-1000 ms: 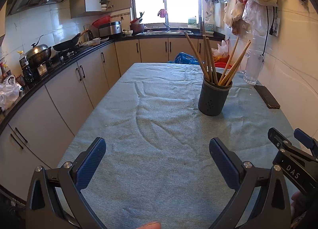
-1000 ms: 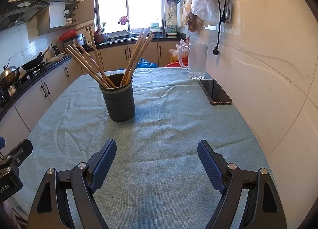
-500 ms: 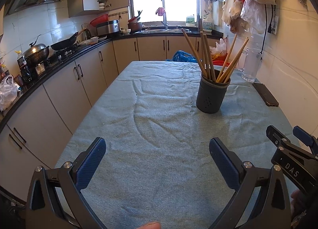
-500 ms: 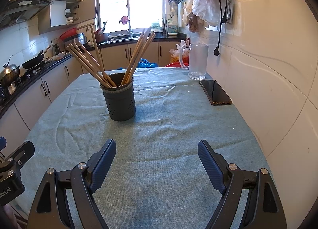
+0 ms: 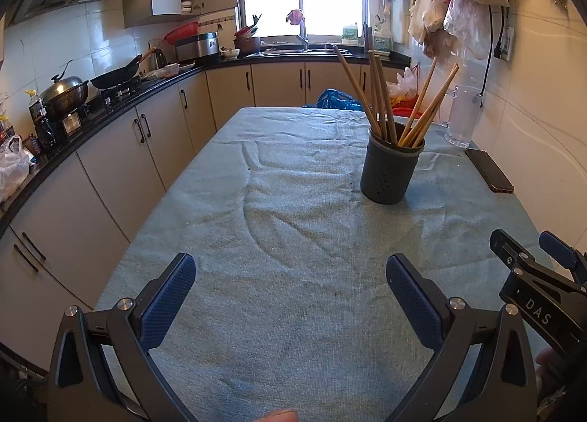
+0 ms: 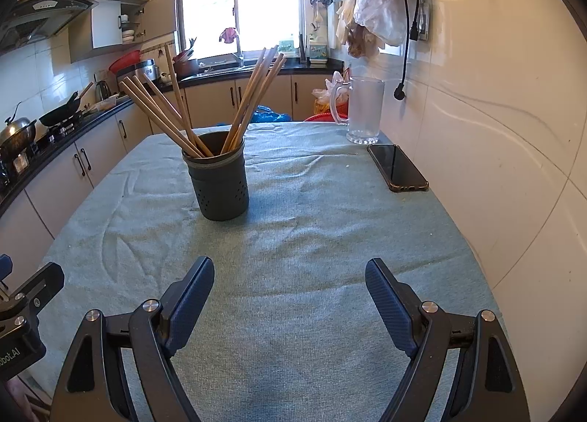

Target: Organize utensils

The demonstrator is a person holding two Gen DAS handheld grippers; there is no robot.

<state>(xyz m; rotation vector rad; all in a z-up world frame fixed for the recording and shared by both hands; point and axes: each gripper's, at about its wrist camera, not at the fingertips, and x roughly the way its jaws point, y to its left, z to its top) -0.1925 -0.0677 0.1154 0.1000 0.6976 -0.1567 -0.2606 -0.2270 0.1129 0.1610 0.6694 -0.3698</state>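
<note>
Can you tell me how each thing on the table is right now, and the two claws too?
Chopsticks: standing in the holder, leaning apart.
Holder: upright on the cloth.
Glass mug: upright, looks empty.
Phone: lying flat, screen dark.
Left claw: open, holding nothing.
Right claw: open, holding nothing.

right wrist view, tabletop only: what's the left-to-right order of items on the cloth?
Holder with chopsticks → glass mug → phone.
</note>
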